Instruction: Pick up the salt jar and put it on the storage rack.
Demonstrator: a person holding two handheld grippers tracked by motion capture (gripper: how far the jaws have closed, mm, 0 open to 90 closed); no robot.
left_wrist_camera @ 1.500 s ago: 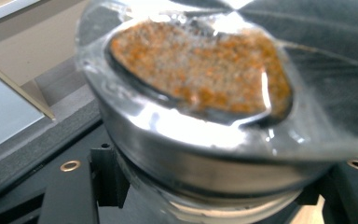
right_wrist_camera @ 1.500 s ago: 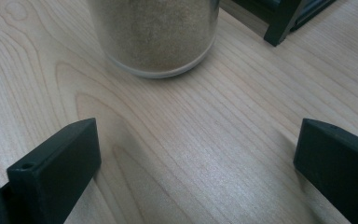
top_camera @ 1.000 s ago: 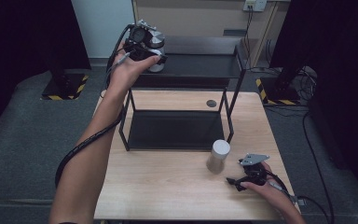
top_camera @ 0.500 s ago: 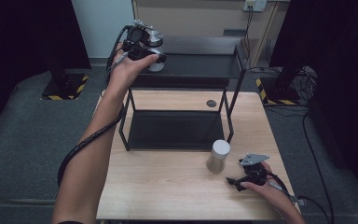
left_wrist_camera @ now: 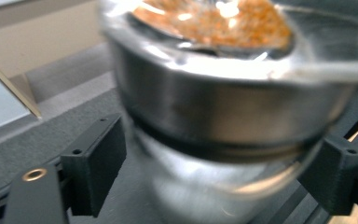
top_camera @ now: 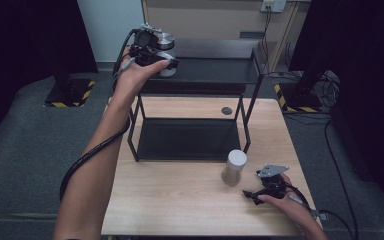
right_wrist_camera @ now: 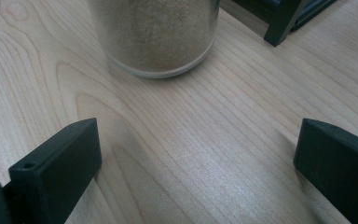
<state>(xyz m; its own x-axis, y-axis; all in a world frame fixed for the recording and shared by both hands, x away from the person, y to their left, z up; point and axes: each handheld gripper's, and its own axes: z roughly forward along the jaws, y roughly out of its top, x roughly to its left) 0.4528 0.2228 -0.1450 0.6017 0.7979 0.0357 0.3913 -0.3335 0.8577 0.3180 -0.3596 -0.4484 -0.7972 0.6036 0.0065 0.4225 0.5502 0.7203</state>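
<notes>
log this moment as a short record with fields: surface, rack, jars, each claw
surface: wooden table
rack: black two-level shelf rack standing on the table
jar on rack: metal-lidded jar on the top shelf, between the left claw's jaws
jar on table: jar with sandy contents, upright in front of the rack
left claw: raised at the top shelf, jaws just been opening, standing apart at the jar's sides
right claw: low on the table, jaws wide apart, nothing between them, pointing at the table jar
</notes>
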